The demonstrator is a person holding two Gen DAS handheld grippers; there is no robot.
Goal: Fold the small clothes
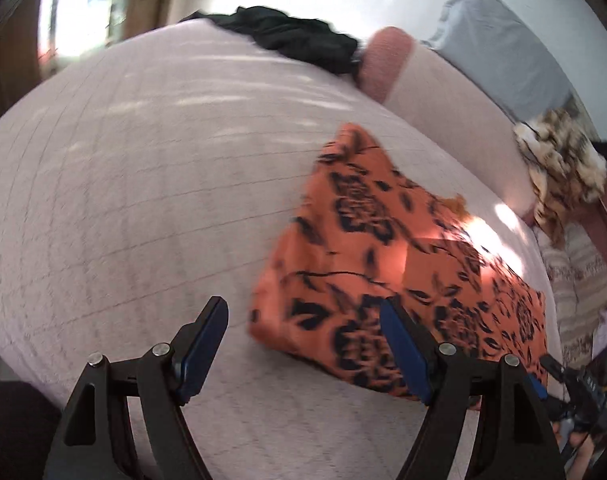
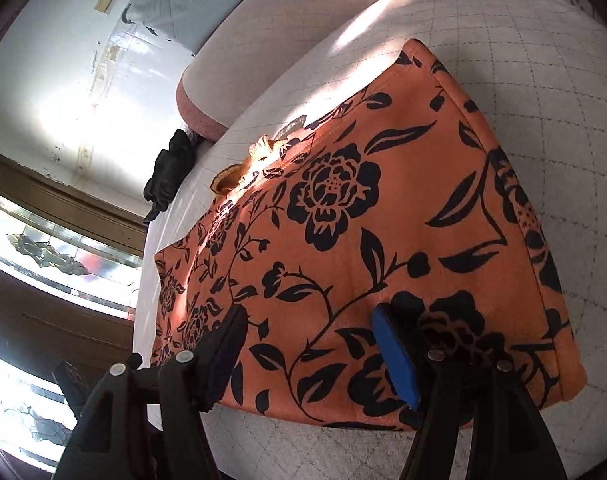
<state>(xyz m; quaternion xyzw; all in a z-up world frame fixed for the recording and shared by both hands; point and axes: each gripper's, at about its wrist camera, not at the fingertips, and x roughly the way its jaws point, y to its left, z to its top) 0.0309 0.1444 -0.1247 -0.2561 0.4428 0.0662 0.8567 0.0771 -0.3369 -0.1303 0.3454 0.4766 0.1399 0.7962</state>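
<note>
Here your orange garment with the black flower print (image 2: 363,216) lies folded flat on the pale quilted bed cover (image 1: 123,208), towards the side nearest you, its layers stacked into a rough rectangle so the next fold has straight edges to work from. A bit of collar or lining pokes out at its far edge; what it is stays unclear.

Your right gripper (image 2: 307,344) hangs over the near edge of the cloth with its blue-padded fingers spread wide and nothing between them, which suits a pinch on that hem. Your left gripper (image 1: 303,336) is likewise gaping and empty; it sits just beside the garment's corner, one finger over bare cover and the other in front of the print, probably so both tools can take one edge together.

Well apart, a crumpled dark garment (image 1: 295,36) waits at the far end near a pink bolster (image 1: 383,64), likely the next piece. The left view is blurred, so contact with the cloth is uncertain.
</note>
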